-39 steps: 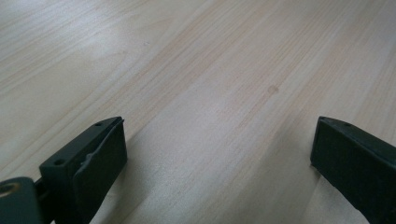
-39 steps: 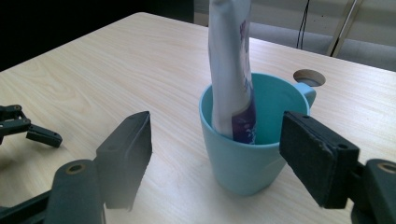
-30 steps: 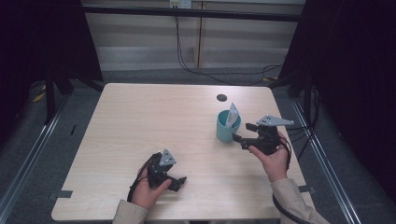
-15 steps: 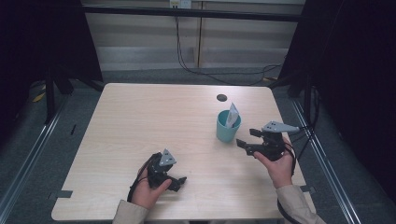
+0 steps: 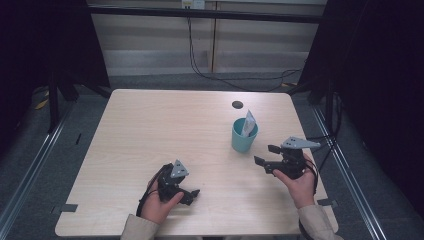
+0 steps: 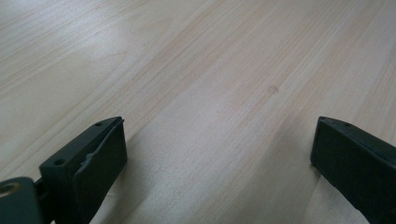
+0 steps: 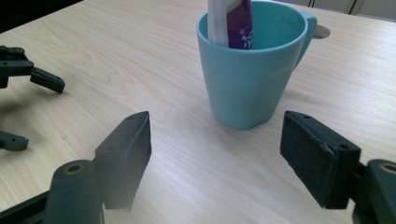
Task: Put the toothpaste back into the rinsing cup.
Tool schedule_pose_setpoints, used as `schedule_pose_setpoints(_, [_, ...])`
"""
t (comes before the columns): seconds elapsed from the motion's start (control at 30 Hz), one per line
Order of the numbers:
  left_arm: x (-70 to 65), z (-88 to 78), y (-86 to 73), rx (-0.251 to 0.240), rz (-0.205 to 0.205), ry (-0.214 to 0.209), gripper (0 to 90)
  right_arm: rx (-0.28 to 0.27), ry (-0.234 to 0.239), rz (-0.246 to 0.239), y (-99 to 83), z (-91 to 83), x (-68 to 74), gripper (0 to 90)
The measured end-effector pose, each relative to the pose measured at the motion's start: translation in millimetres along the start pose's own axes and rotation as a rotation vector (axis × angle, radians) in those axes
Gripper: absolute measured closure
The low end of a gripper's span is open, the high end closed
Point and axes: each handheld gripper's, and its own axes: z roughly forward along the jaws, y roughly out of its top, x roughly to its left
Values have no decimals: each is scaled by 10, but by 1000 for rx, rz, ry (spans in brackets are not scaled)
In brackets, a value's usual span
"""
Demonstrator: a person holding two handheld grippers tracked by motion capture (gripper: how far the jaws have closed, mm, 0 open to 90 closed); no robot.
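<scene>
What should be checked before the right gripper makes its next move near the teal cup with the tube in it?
1. Right gripper jaws open and empty: ok, nothing sits between them.
2. Teal cup upright on the table: ok.
3. Tube stands inside the cup, leaning on its rim: ok.
4. Gap between the right gripper and the cup: ok, the cup stands ahead of the jaws, apart from them.
5. Left gripper out of the way: ok, it rests low near the table's front edge, jaws open and empty.
6. Whether the tube's cap is on: cannot tell, its lower end is hidden in the cup.
</scene>
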Motion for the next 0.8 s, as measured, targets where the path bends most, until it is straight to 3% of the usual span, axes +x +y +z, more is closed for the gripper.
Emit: schedule_pose_setpoints(0.8, [0, 1, 0, -1, 1, 0, 34, 43, 15, 33, -377, -58, -70, 226])
